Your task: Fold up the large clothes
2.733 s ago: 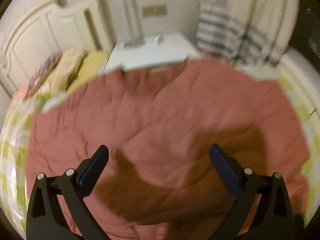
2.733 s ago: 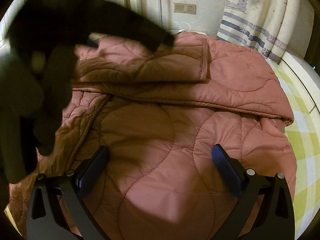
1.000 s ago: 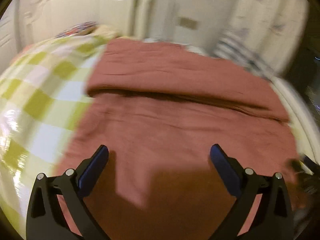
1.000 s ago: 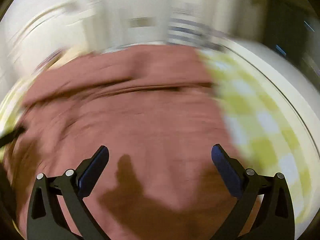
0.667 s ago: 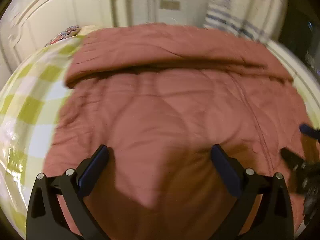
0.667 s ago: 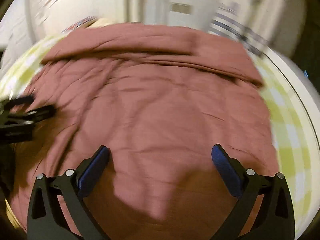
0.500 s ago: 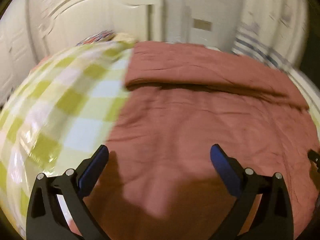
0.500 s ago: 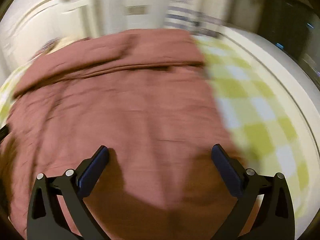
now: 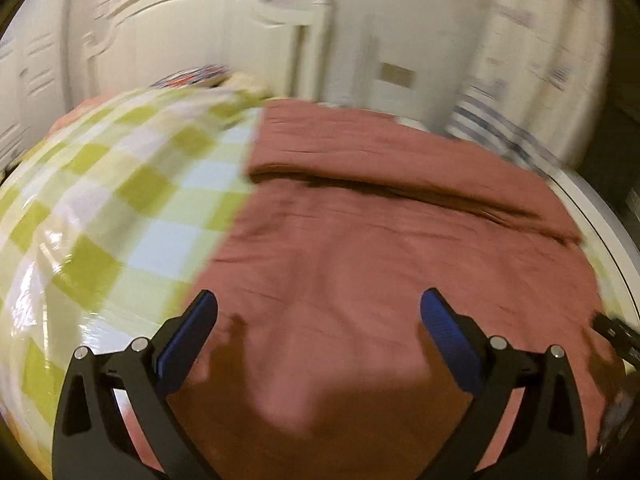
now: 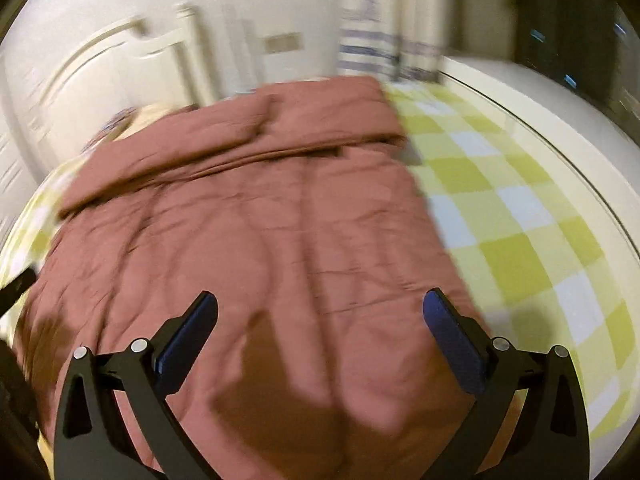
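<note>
A large rust-pink quilted garment (image 9: 380, 248) lies spread on the bed, its far edge folded back over itself in a thick band (image 9: 400, 164). It also shows in the right wrist view (image 10: 256, 232). My left gripper (image 9: 318, 320) is open and empty above the garment's near left edge. My right gripper (image 10: 320, 320) is open and empty above the garment's near right part. The right gripper's tip (image 9: 616, 332) shows at the right edge of the left view; the left gripper's tip (image 10: 16, 284) shows at the left edge of the right view.
The bed has a yellow-green and white checked sheet (image 9: 120, 216), also seen to the garment's right (image 10: 520, 216). A white headboard (image 9: 192, 40) and pillows (image 9: 208, 76) stand at the far end. A striped curtain (image 9: 532, 80) hangs at the back right.
Both grippers have swung apart, the left toward the garment's left edge and the right toward its right edge. Both stay open and empty. The views are blurred by motion.
</note>
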`<state>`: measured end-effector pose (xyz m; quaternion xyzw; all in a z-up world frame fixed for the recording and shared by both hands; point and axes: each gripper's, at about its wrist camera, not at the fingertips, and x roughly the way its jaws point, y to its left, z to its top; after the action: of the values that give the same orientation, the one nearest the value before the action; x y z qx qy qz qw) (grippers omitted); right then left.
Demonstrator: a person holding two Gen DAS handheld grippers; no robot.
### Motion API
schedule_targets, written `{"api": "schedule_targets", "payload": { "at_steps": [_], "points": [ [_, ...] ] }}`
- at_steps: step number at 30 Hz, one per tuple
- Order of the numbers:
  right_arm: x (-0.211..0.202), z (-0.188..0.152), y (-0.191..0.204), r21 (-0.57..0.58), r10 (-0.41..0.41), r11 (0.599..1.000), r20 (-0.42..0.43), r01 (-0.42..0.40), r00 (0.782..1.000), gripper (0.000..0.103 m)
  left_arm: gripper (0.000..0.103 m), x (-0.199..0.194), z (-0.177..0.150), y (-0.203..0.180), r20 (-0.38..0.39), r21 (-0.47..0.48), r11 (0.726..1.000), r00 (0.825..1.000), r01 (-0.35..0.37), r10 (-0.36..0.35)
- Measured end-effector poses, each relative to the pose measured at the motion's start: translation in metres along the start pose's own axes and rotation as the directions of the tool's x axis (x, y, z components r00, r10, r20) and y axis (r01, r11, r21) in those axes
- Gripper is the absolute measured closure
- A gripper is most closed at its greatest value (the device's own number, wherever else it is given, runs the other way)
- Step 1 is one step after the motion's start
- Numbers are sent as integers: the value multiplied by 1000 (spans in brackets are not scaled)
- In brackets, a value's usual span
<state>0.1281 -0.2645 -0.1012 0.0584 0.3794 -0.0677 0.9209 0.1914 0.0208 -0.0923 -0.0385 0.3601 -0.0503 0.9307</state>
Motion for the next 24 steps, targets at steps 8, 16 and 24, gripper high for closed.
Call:
{"api": "schedule_targets", "payload": {
  "at_steps": [8, 16, 24],
  "points": [
    [5, -39, 103, -419, 56, 904, -75, -82, 996, 5, 2, 21, -40, -94, -102, 375, 927, 993, -17, 59],
    [13, -30, 81, -329, 100, 935, -126, -136, 987, 5, 2, 32, -32, -55, -188, 241, 971, 982, 14, 33],
    [4, -37, 8, -141, 21, 989, -81, -33, 997, 5, 2, 5, -47, 26, -139, 94, 995, 989, -33, 45]
  ]
}}
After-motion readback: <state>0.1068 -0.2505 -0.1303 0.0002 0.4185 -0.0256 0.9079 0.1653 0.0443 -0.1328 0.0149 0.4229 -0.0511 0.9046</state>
